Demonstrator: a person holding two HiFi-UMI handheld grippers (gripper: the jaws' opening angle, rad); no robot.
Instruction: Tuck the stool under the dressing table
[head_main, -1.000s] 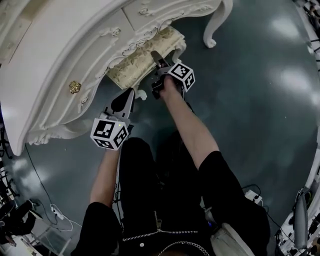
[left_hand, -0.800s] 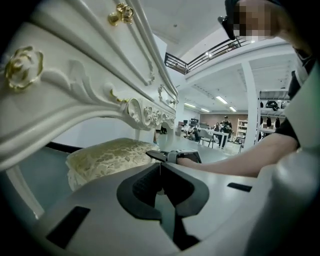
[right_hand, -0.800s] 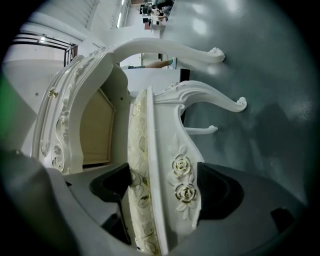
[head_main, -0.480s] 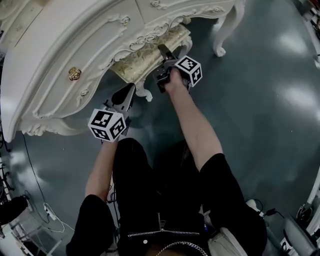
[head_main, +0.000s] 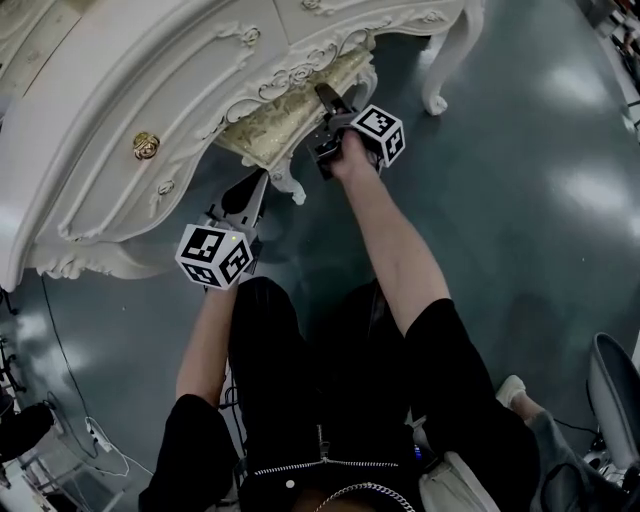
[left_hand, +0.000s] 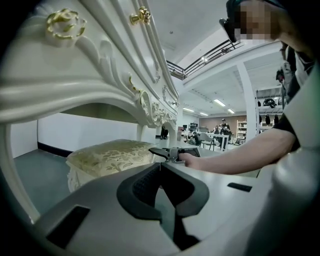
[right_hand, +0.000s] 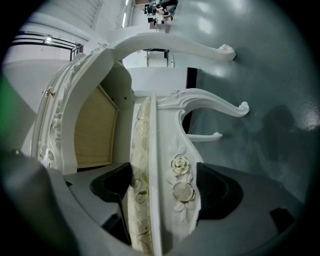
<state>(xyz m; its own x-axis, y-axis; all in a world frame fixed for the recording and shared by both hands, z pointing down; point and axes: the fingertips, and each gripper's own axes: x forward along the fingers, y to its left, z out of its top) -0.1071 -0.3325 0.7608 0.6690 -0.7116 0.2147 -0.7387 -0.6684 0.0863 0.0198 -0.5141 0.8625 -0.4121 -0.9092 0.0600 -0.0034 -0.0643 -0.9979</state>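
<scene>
Since it seemingly had no share in the push, the left gripper (head_main: 256, 188) hung before the dressing table (head_main: 120, 110), fingers closed on nothing. Beyond, the right gripper (head_main: 325, 100) clamped its fingers on the seat rim of the stool (head_main: 280, 115), partly under the dressing table, likely to steer it in.

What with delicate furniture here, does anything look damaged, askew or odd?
Nothing stands out: the stool stands upright, partly under the dressing table, the right tongs closed on its seat edge; no damage shows.
</scene>
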